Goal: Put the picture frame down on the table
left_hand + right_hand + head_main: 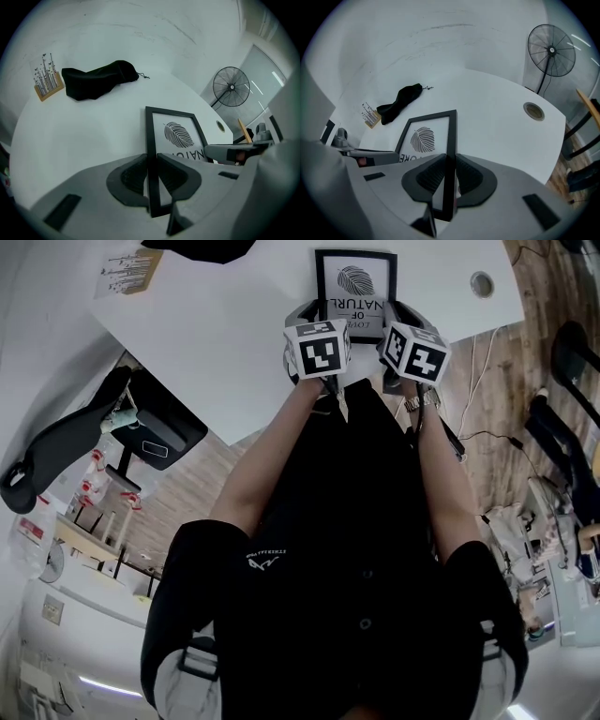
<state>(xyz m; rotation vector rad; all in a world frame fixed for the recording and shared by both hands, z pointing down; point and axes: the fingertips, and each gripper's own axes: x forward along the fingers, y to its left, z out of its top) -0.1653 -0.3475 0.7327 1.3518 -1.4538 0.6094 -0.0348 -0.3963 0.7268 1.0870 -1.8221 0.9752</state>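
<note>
The black picture frame (354, 282) holds a white print with a leaf and lettering. It lies flat over the white table (234, 324), near the edge closest to me; whether it touches the top I cannot tell. My left gripper (307, 317) is shut on the frame's left edge, and my right gripper (397, 317) is shut on its right edge. In the left gripper view the frame (176, 131) runs away from the left gripper (151, 177), its rail pinched between the jaws. In the right gripper view the frame (425, 137) is clamped the same way by the right gripper (450, 177).
A black cloth bag (98, 79) and a small wooden card stand (45, 80) lie at the table's far side. A round cable hole (482, 283) is to the frame's right. A floor fan (551, 50) stands beyond the table. A black chair (94, 432) is at the left.
</note>
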